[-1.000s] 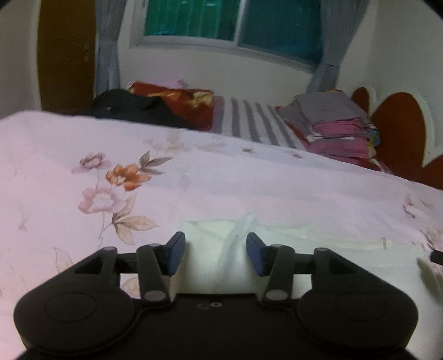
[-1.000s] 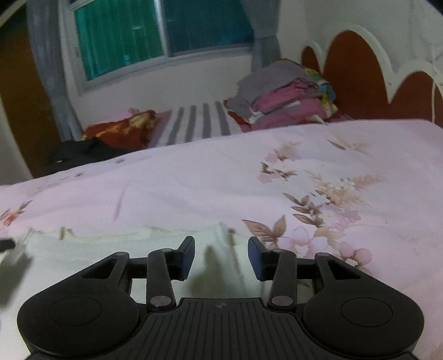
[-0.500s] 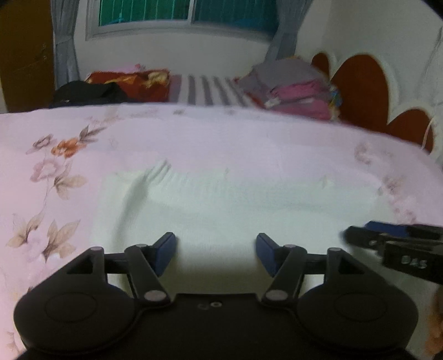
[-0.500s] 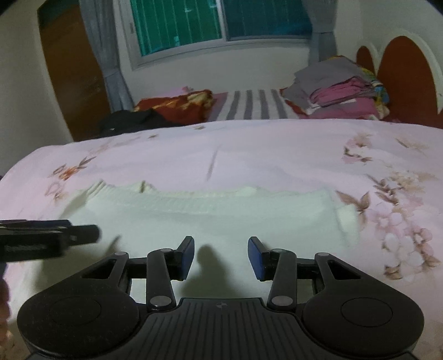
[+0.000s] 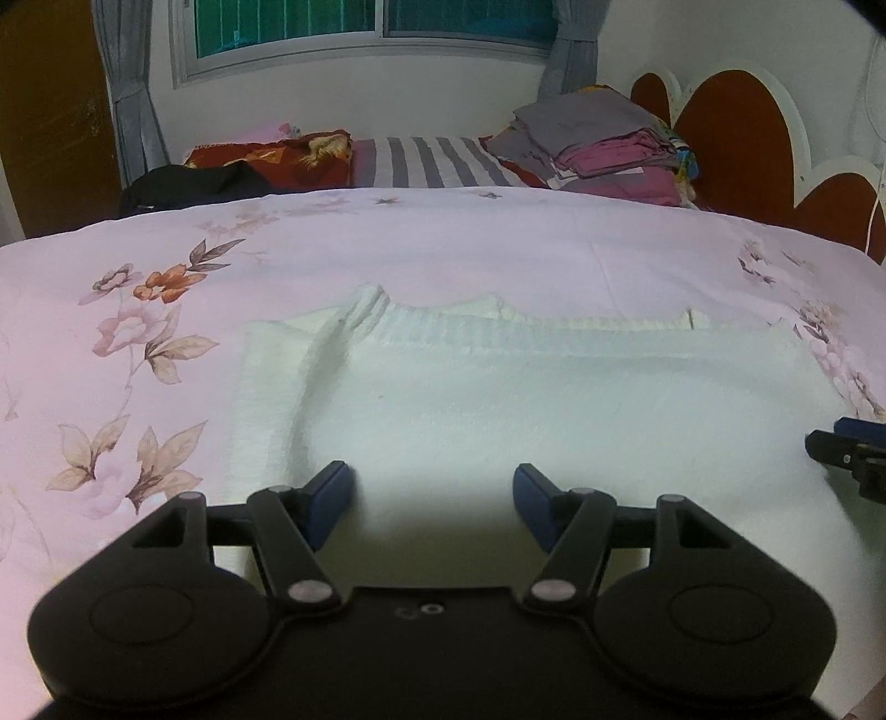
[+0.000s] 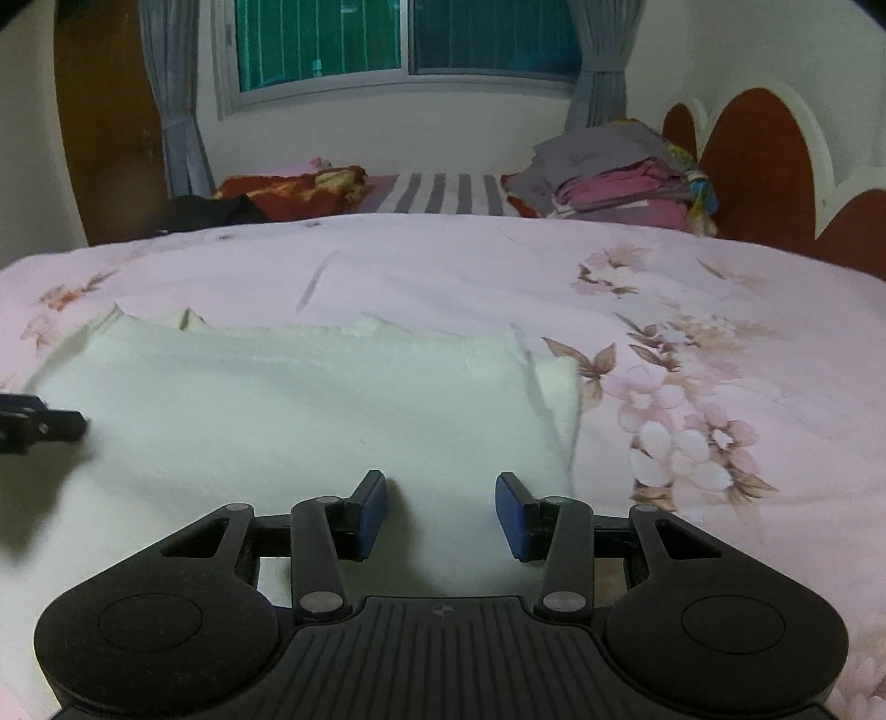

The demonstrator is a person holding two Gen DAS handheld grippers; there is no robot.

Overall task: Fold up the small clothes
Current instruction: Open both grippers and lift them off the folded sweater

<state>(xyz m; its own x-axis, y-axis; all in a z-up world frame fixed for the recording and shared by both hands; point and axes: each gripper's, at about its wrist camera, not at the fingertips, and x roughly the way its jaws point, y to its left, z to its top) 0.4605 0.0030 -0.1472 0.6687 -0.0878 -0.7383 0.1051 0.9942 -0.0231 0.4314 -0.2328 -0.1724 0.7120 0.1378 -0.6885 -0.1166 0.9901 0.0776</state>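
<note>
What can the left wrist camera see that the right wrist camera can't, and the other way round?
Only the left view shows the orange flower printed on the bedspread and the garment's ridged left fold. Only the right view shows the garment's right edge and the pale blossoms beside it. Both show the white garment, the folded stack, the window, and the other gripper's tip at the frame edge.

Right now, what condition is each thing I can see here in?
White garment: spread flat on the bedspread, not yet folded, one side edge rumpled.
Left gripper: open, jaws just widened, nothing between them.
Right gripper: open, empty.
Bedspread: laid smooth over the bed.
Stack of clothes: folded, piled by the headboard.
Curtains: drawn aside.
</note>
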